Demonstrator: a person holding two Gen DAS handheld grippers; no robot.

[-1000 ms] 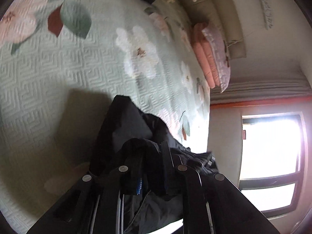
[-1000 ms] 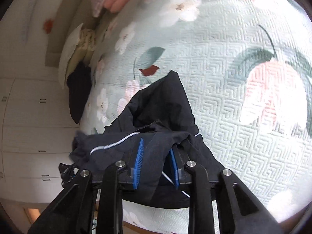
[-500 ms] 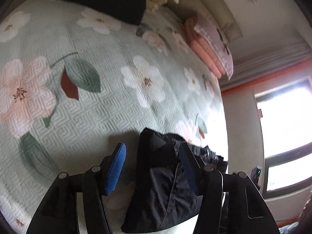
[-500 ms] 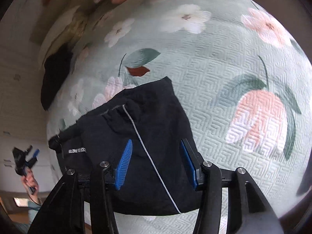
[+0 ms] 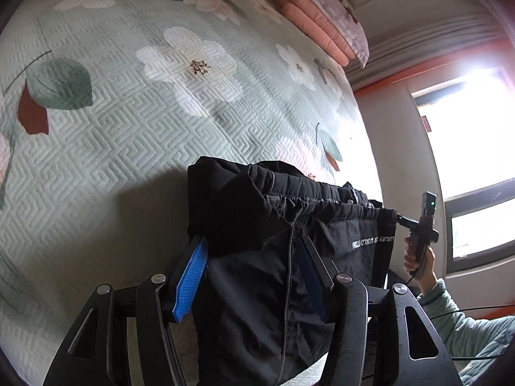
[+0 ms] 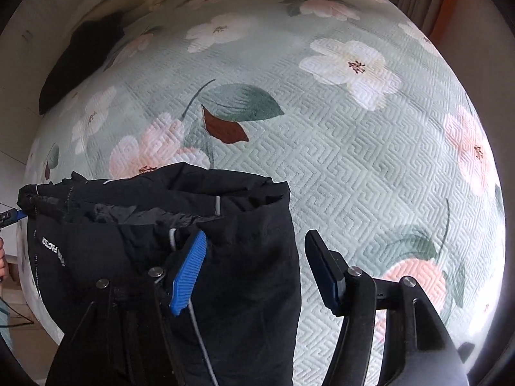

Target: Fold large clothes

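Note:
A black garment (image 5: pixel 276 257) with white lettering and an elastic waistband lies folded at the near edge of the bed; it also shows in the right wrist view (image 6: pixel 180 257). My left gripper (image 5: pixel 251 276) is open, its blue pads on either side of the garment's left part, just above it. My right gripper (image 6: pixel 257 267) is open over the garment's right edge. The right gripper also appears in the left wrist view (image 5: pixel 421 231), held in a hand at the garment's far corner.
The bed carries a pale green quilted cover with flower prints (image 6: pixel 322 148). Folded pink bedding (image 5: pixel 322 22) lies at the head of the bed. A dark cloth (image 6: pixel 83 54) lies at the far left. A bright window (image 5: pixel 470 167) is on the right.
Both grippers opened and let go of the black garment, which now lies on the bed. Both have since drawn back and lowered over it.

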